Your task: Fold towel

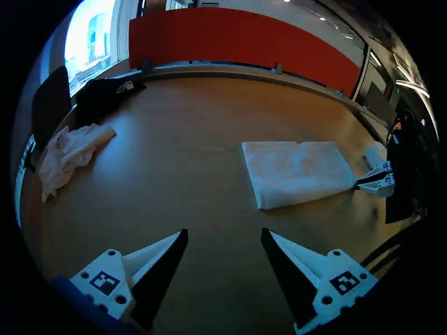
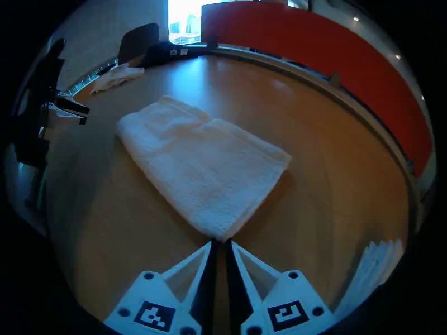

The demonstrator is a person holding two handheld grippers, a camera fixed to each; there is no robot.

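Folded white terry towel (image 2: 201, 167) flat on brown wooden surface (image 2: 335, 167), long axis running away from right tongs (image 2: 220, 244), clenched at its near corner, left tongs (image 1: 223, 234) released, crumpled white cloth (image 1: 70, 151) well apart.

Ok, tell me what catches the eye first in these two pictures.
A folded white towel lies flat in the middle of the wooden table, with the right gripper, fingers almost together, at its near corner. Behind it a bright red panel runs along the table's far edge. A crumpled pale cloth lies apart near the table's edge, left of the wide-open left gripper in its view.
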